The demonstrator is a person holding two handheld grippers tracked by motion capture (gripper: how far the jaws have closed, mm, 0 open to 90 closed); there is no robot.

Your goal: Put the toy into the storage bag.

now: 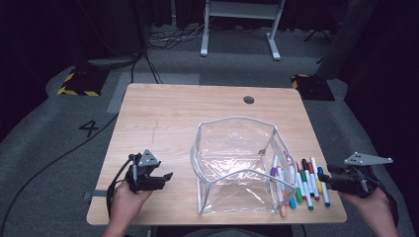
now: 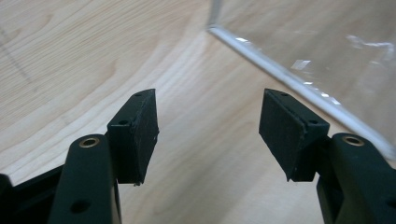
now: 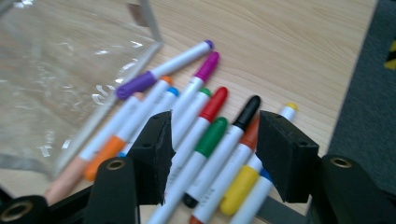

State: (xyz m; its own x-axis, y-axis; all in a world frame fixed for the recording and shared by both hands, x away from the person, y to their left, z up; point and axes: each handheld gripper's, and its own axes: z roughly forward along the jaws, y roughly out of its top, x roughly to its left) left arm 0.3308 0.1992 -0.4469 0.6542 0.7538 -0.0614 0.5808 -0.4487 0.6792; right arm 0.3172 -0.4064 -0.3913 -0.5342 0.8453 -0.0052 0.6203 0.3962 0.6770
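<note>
**A:** The right tongs (image 3: 212,140) hang low over the markers (image 1: 301,180), jaws apart, nothing held. What worries you here?

**B:** The crowding. The markers lie side by side at the counter's (image 1: 163,118) right front corner, many of them touching, just beside the clear pouch (image 1: 237,163). In the right gripper view the gap between the jaws spans the green marker (image 3: 205,142) and the black marker (image 3: 233,128) together. Close there and the tongs may pinch two barrels, or squeeze one out sideways so it rolls into its neighbours.

**A:** And the edge?

**B:** The outermost markers sit near the counter's right edge, so a nudged one could roll off to the floor. That's my guess, not something seen.

**A:** How do they lie?

**B:** Flat, long axes roughly parallel, running from the front edge away from the person, leaning slightly left in the high view. Coloured caps mostly point to the far side. The purple marker (image 3: 161,70) is the odd one: it lies skewed across the tops of the others, against the pouch's white rim.

**A:** The pouch itself?

**B:** Standing open in the middle, mouth up; its soft wall could buckle if a marker is pushed against it.

**A:** The left tongs (image 2: 208,128)?

**B:** Apart too, empty, low over bare wood near the pouch's left rim.
</note>
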